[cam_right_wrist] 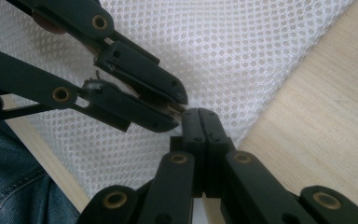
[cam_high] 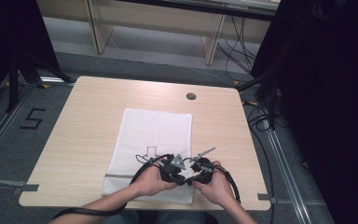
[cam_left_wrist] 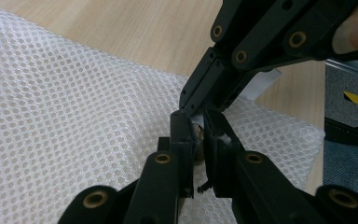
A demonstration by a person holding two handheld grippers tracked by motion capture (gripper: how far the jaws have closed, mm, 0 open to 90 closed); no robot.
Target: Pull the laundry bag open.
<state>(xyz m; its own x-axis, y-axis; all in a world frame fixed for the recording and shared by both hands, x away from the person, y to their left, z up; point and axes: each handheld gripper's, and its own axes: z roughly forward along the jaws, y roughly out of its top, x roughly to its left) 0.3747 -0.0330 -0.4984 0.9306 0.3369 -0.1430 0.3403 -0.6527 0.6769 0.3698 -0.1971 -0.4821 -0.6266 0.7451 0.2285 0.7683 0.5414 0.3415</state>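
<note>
A light wooden table (cam_high: 84, 140) stands on a grey floor (cam_high: 9, 140), and a white mesh bag (cam_high: 154, 135) lies flat on it, reaching from the middle of the top to the near edge, with a small black outline mark (cam_high: 150, 151) on its near half. Both of the person's hands come in over the bag's near right part, close together. The left hand (cam_high: 151, 179) holds the left gripper (cam_left_wrist: 196, 133), whose jaws are drawn nearly together on a small pale piece (cam_left_wrist: 196, 122) at the tips; what that piece is cannot be told. The right hand (cam_high: 214, 183) holds the right gripper (cam_right_wrist: 199, 122), its jaws pressed flat against each other, and whether anything sits between them cannot be told. The two sets of tips meet just above the mesh, touching or nearly so, near the bag's right edge where bare wood shows beside it.
</note>
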